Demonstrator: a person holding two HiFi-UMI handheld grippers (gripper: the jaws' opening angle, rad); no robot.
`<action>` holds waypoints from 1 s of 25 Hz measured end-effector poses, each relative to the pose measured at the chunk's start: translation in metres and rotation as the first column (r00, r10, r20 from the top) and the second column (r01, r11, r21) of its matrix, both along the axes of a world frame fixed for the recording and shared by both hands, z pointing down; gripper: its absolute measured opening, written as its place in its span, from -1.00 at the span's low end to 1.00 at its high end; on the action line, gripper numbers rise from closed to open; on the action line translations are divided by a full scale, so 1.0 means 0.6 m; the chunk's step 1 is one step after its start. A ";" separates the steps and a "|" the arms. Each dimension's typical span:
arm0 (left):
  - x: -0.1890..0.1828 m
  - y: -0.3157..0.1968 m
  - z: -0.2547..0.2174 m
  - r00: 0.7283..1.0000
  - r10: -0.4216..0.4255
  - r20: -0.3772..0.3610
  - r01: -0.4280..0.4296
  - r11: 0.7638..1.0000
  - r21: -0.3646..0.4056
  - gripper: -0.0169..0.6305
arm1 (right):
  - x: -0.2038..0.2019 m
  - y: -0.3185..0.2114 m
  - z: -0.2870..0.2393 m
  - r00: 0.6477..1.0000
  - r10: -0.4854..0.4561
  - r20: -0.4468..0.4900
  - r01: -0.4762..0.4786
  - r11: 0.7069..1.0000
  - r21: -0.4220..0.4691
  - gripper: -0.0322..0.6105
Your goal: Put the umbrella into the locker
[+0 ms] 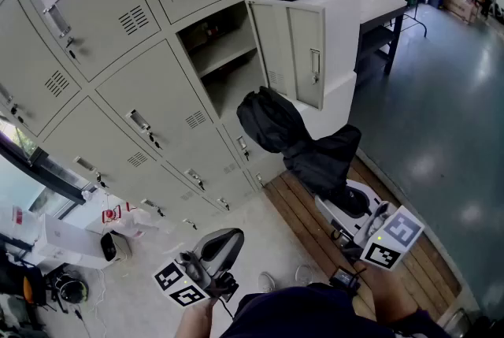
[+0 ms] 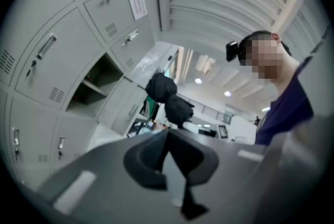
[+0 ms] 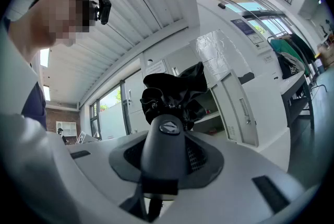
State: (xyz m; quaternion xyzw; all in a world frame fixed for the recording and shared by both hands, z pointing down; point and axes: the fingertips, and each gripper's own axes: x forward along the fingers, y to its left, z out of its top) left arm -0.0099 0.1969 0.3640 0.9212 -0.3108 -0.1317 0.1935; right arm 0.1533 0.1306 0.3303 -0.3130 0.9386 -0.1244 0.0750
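The umbrella (image 1: 272, 124) hangs before the open locker (image 1: 224, 53), its door (image 1: 303, 53) to the right.

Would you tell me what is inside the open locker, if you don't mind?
The open locker has a shelf with a small brownish item on it, too dim to identify. The umbrella covers its lower right corner.

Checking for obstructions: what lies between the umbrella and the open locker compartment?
Nothing: the head view shows only bare air between the umbrella and the open compartment.
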 end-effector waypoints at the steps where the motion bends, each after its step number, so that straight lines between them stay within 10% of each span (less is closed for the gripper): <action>1: -0.001 -0.001 -0.002 1.000 0.000 -0.001 0.000 1.000 0.002 -0.94 | 0.000 -0.001 -0.001 1.000 0.000 -0.002 0.000 1.000 0.001 -0.53; 25: 0.023 0.003 0.016 1.000 -0.029 0.005 0.029 1.000 -0.010 -0.94 | 0.031 -0.022 0.026 1.000 -0.012 0.029 0.014 0.998 -0.066 -0.53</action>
